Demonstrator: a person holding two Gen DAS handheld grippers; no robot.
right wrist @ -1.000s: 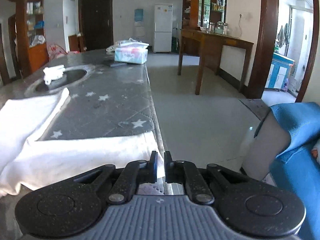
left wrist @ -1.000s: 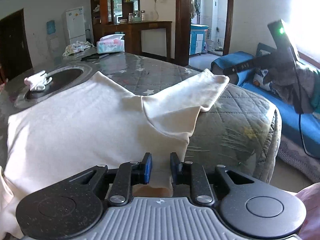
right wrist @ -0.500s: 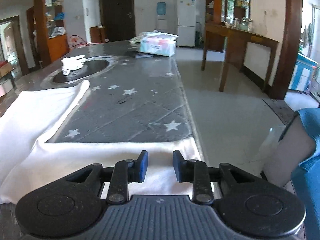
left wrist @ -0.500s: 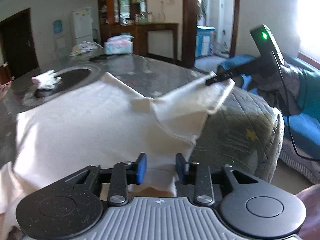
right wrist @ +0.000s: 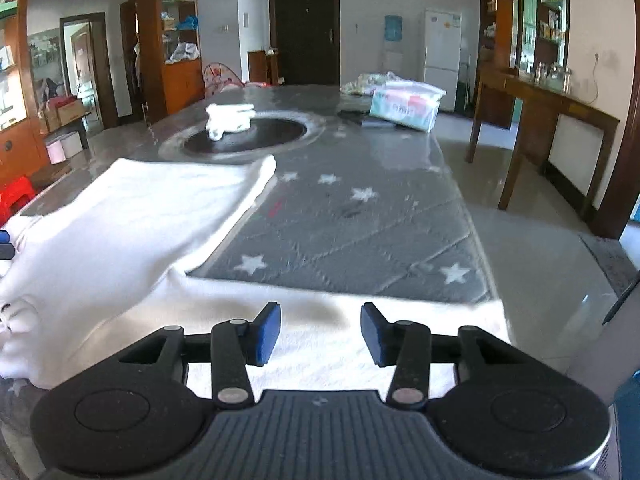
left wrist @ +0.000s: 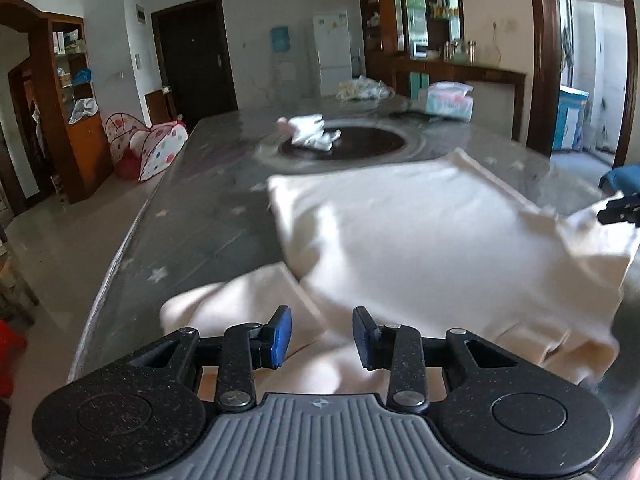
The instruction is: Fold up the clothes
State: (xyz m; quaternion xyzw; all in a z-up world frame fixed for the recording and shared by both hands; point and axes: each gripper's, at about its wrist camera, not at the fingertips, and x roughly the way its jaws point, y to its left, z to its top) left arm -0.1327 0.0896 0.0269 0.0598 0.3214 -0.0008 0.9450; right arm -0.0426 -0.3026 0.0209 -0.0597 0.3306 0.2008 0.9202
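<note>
Our left gripper [left wrist: 322, 336] sits part open over the cream shirt [left wrist: 420, 240], gripping nothing; right gripper [right wrist: 320, 334] is opening above its near sleeve, which lies flat on the starry grey table [right wrist: 360, 216]

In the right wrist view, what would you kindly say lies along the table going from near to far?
Right gripper → cream shirt sleeve → star-patterned mat → dark round inset with a white cloth → tissue pack.
</note>
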